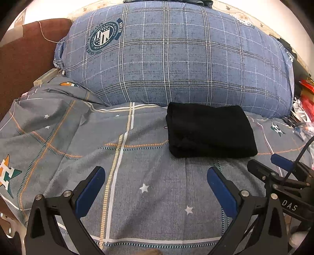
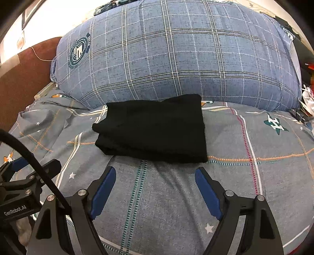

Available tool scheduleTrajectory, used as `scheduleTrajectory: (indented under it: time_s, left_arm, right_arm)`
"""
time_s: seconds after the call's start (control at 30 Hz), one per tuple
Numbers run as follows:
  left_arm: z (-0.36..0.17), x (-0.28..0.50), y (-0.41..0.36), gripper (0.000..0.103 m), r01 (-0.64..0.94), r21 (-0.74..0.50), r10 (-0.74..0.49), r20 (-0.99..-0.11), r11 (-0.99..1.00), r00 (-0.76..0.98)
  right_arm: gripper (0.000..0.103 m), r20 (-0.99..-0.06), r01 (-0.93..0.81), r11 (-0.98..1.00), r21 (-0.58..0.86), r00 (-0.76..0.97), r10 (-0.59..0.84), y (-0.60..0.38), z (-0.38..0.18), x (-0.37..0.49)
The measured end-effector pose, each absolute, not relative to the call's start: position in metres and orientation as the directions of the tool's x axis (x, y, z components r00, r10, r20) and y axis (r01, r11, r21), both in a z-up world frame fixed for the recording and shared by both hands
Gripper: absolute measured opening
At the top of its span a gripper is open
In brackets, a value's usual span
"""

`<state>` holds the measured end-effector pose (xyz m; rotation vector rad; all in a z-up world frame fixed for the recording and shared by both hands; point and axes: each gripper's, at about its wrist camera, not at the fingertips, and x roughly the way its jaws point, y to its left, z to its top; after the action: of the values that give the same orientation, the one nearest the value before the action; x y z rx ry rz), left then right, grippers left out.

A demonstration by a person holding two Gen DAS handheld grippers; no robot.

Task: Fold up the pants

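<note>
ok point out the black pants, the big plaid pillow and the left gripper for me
black pants (image 2: 155, 127): right wrist view, middle of the folded top layer.
plaid pillow (image 1: 176, 64): left wrist view, centre of its blue checked front.
left gripper (image 1: 156, 193): left wrist view, midway between its open blue-padded fingertips.

We're over a bed (image 1: 137, 196) spread with a grey sheet (image 2: 255, 186) lined in orange and white, dotted with stars. A big blue plaid pillow (image 1: 176, 58) lies across the far side, a round crest printed near its left end. Left of it we see a brown headboard (image 1: 23, 58), pale wall (image 2: 58, 17) above it, brightly lit. On the right edge, a jumble of clutter (image 1: 304, 102), red and white.
</note>
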<state>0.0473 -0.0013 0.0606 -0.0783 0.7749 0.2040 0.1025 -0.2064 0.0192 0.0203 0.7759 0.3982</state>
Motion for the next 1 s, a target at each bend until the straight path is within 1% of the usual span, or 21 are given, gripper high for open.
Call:
scheduleTrajectory:
  time_s: [0.67, 1.0]
  left_arm:
    - [0.058, 0.079, -0.016, 0.103, -0.191, 0.036, 0.155, -0.736, 0.981, 0.659]
    - [0.048, 0.087, -0.011, 0.103, -0.210, 0.015, 0.146, -0.766, 0.978, 0.626]
  right_arm:
    - [0.088, -0.688, -0.328, 0.925, 0.194, 0.626, 0.367, -0.224, 0.014, 0.136]
    - [0.088, -0.698, -0.336, 0.919, 0.207, 0.607, 0.379, -0.221, 0.006, 0.139]
